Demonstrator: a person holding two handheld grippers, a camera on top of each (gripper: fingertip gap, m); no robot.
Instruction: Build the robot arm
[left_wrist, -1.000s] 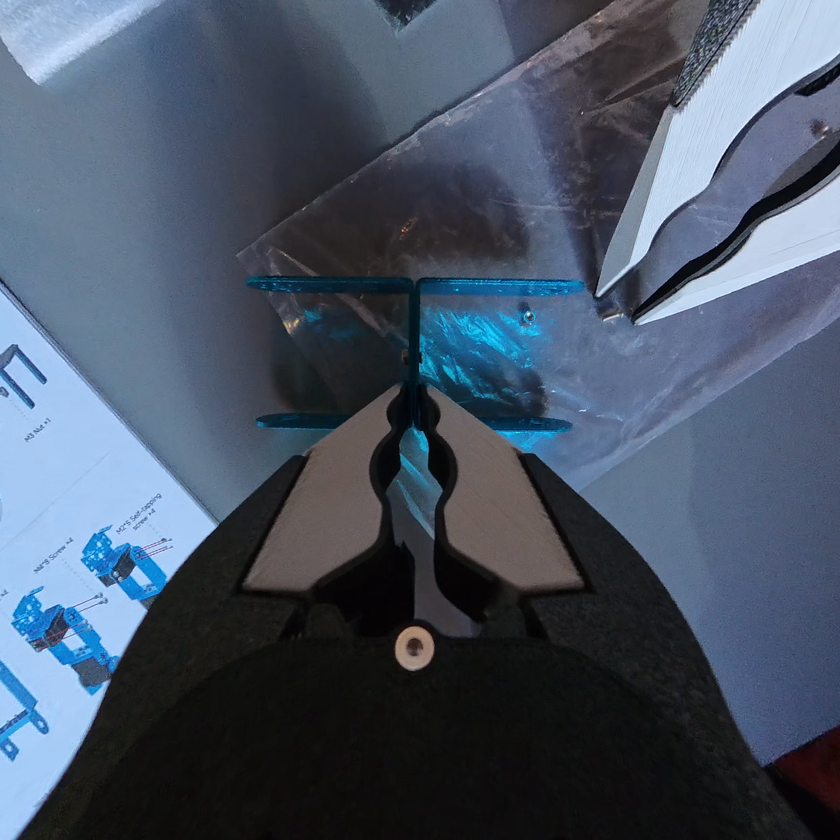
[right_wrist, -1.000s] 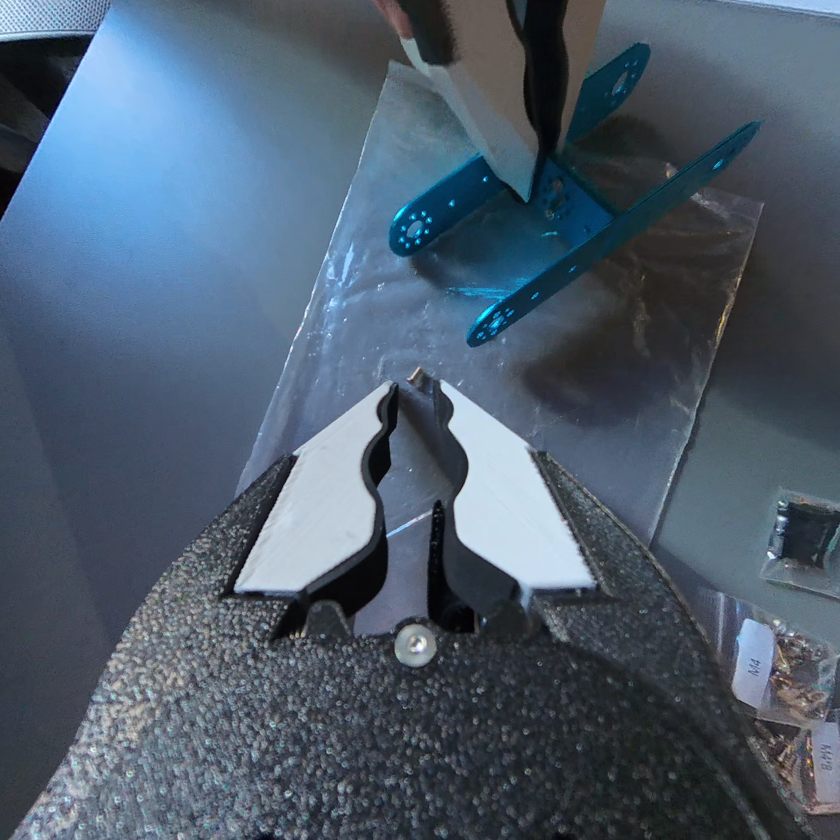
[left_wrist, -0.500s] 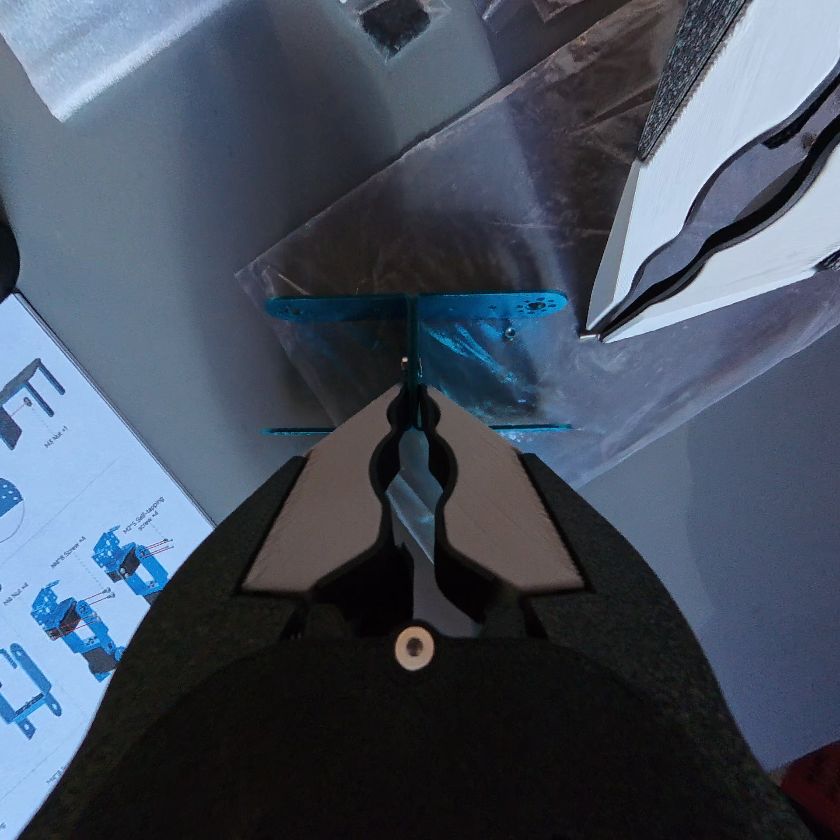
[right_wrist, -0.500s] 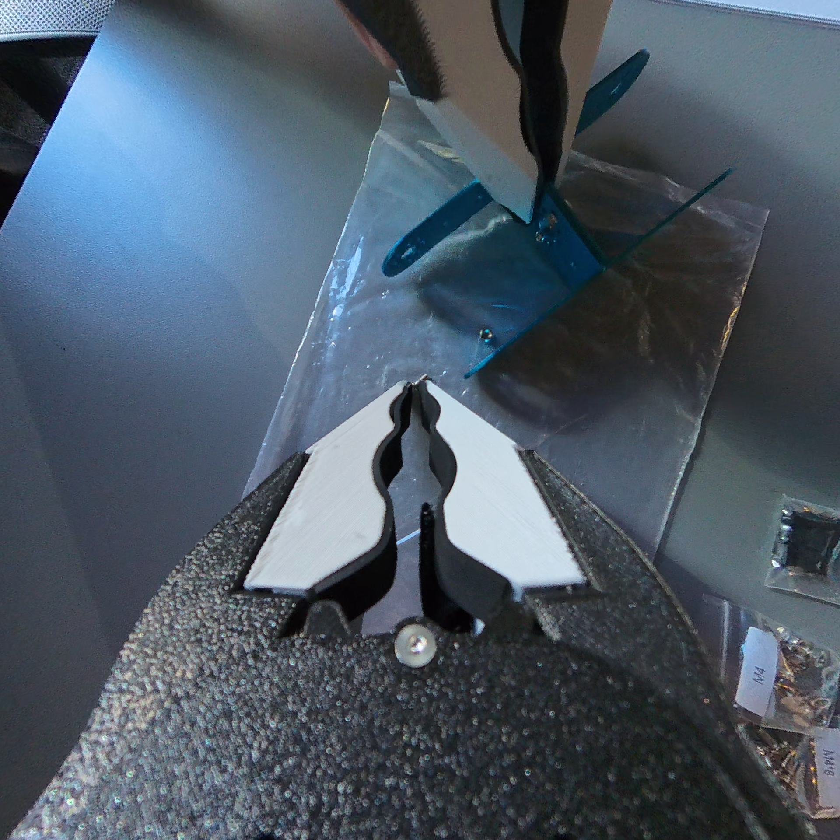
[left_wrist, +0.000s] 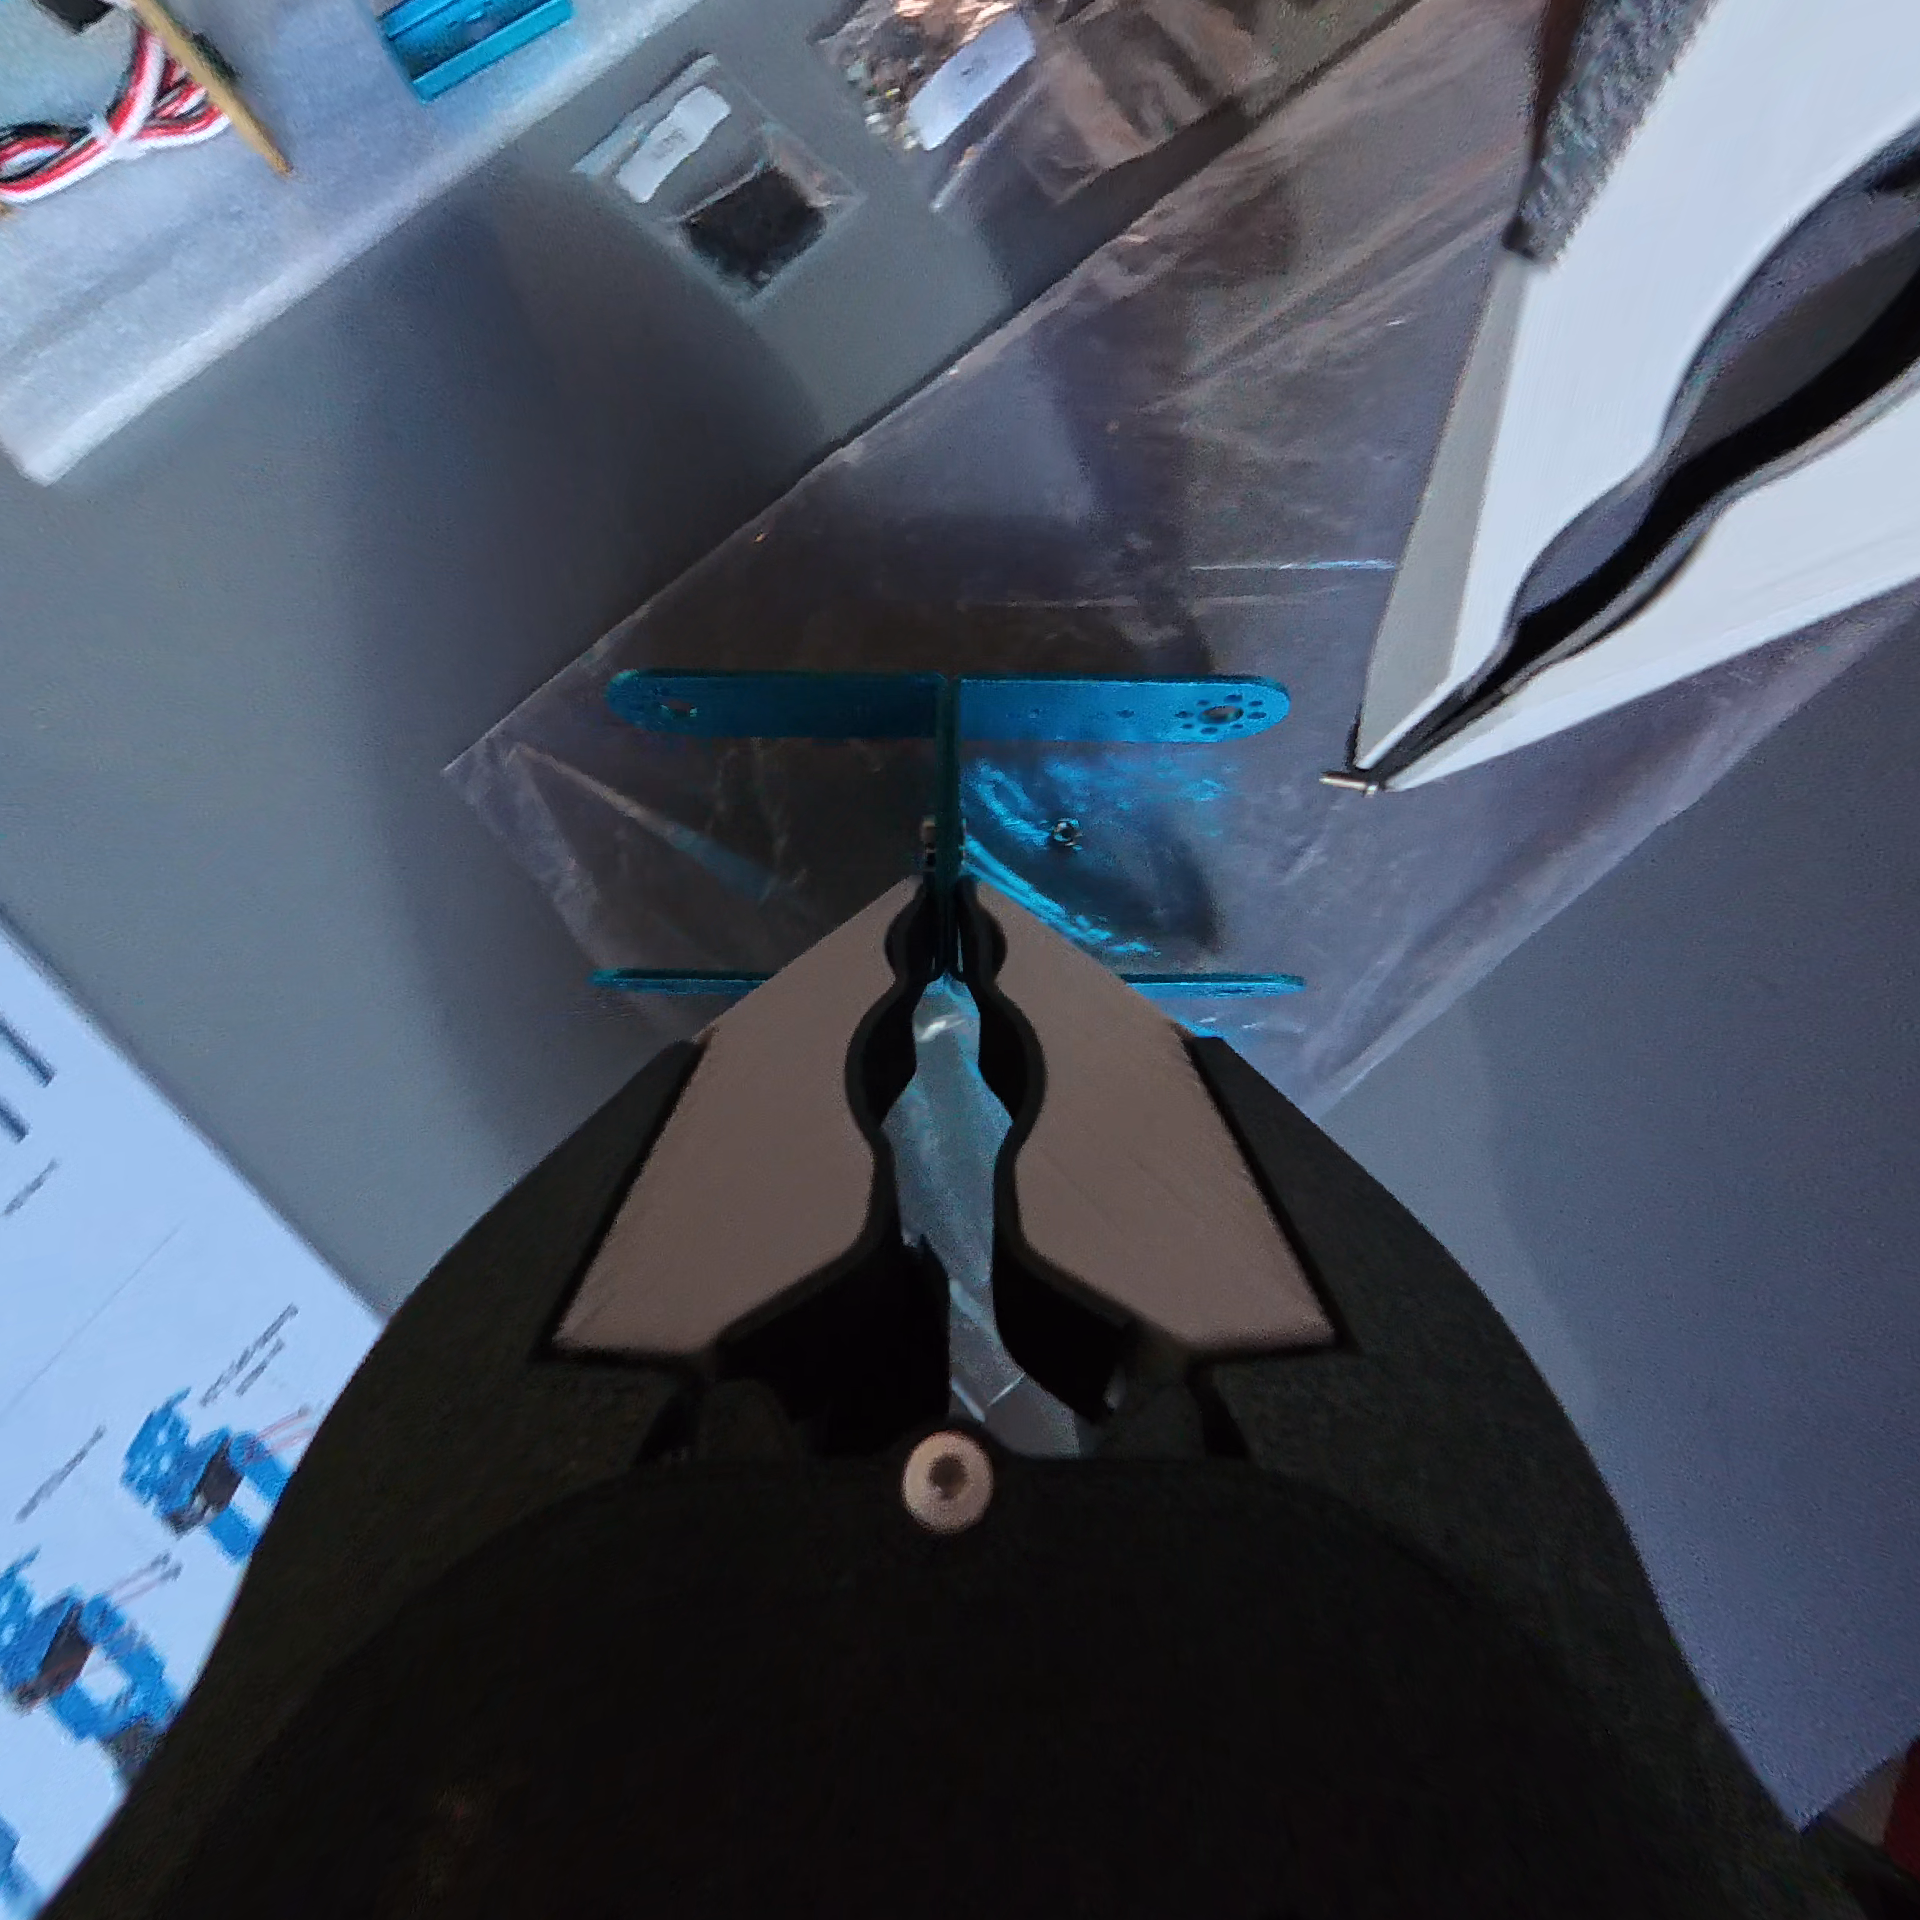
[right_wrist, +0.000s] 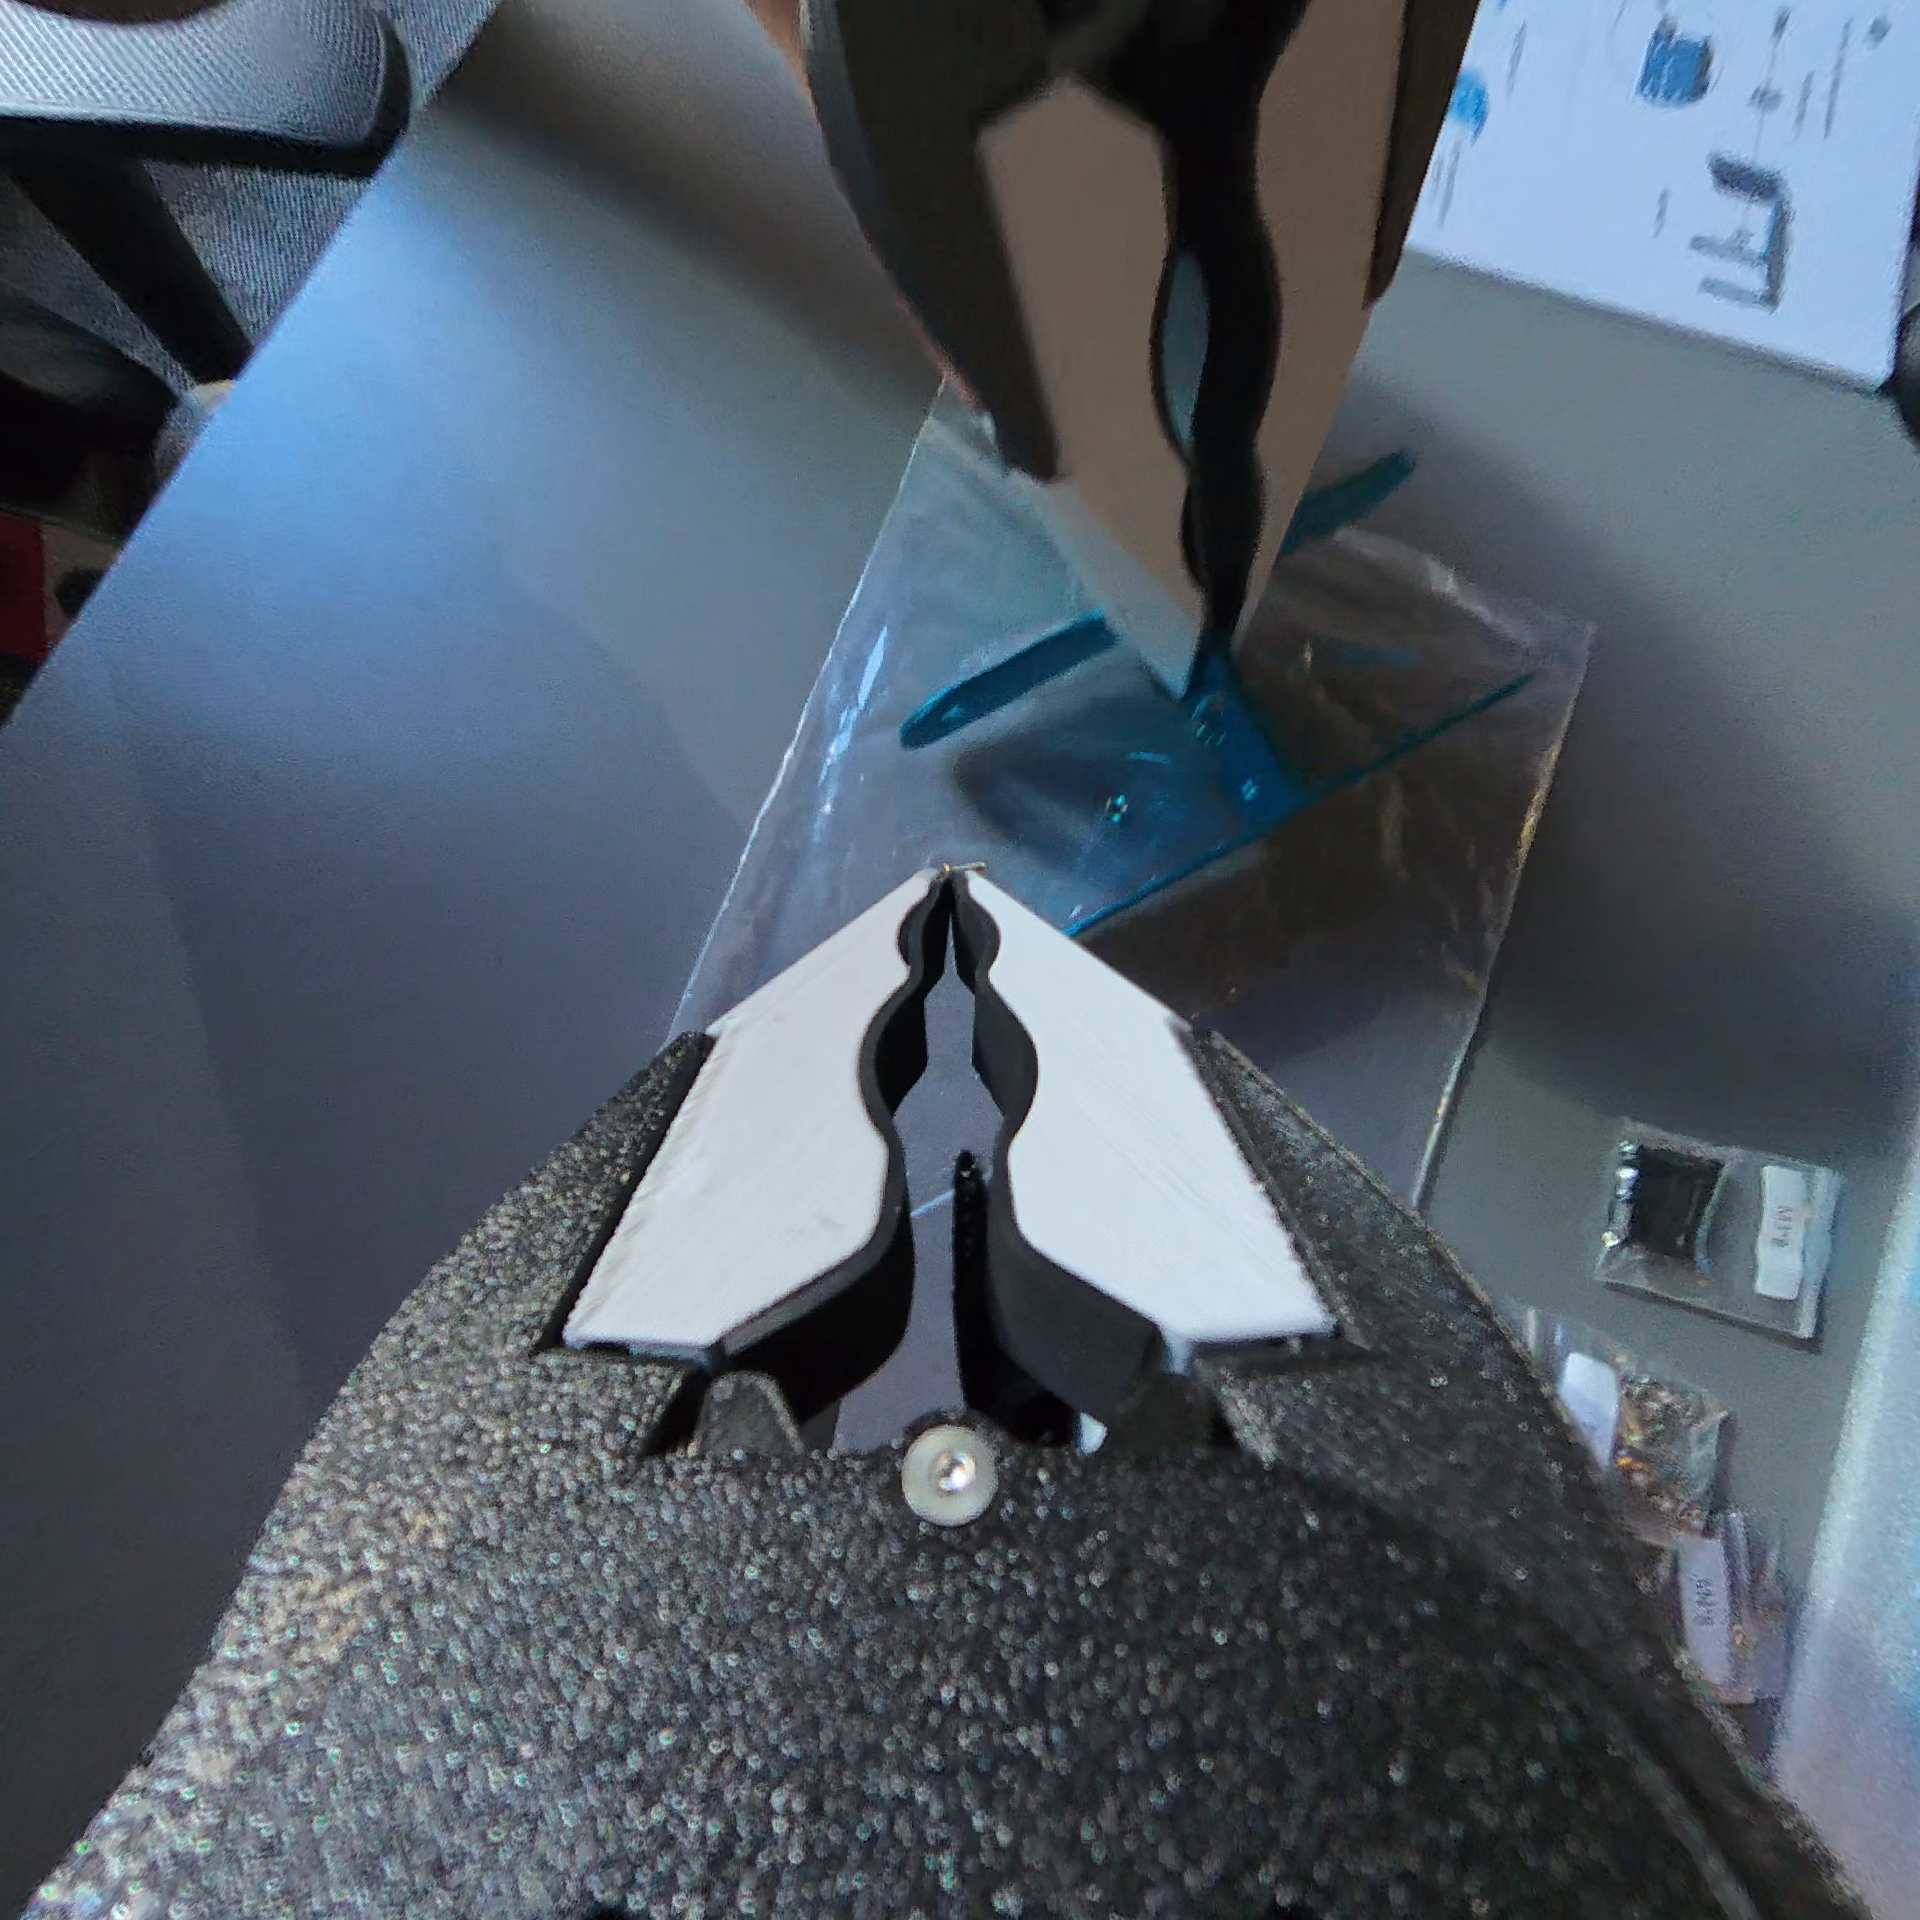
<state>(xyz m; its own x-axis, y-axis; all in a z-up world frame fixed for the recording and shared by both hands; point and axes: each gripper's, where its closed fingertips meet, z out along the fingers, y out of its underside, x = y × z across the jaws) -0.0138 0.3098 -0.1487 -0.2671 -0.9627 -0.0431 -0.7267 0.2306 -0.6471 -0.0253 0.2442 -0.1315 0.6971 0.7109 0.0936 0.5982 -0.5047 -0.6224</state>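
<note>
A grey table (left_wrist: 312, 582) carries a clear plastic sheet (left_wrist: 1195, 499) under both tools. In the left wrist view, the left gripper (left_wrist: 943, 914) has its jaws pinched together on the central web of a blue metal bracket (left_wrist: 940, 769), whose flat arms spread to either side above the sheet; a small nut (left_wrist: 1062, 830) lies on the plastic just beside it. Farther right, the right gripper (right_wrist: 951, 883) hangs above the sheet, its tips pressed together on a tiny silver screw (left_wrist: 1349, 781) that juts out from them. Beyond lie small parts bags (left_wrist: 743, 197), another blue part (left_wrist: 473, 42) and red and white wires (left_wrist: 94, 145); a printed instruction sheet (left_wrist: 114, 1299) sits at the near left. A second ago the right jaws stood slightly apart beside the screw; now they are closed on it, and the bracket has been tilted.
</note>
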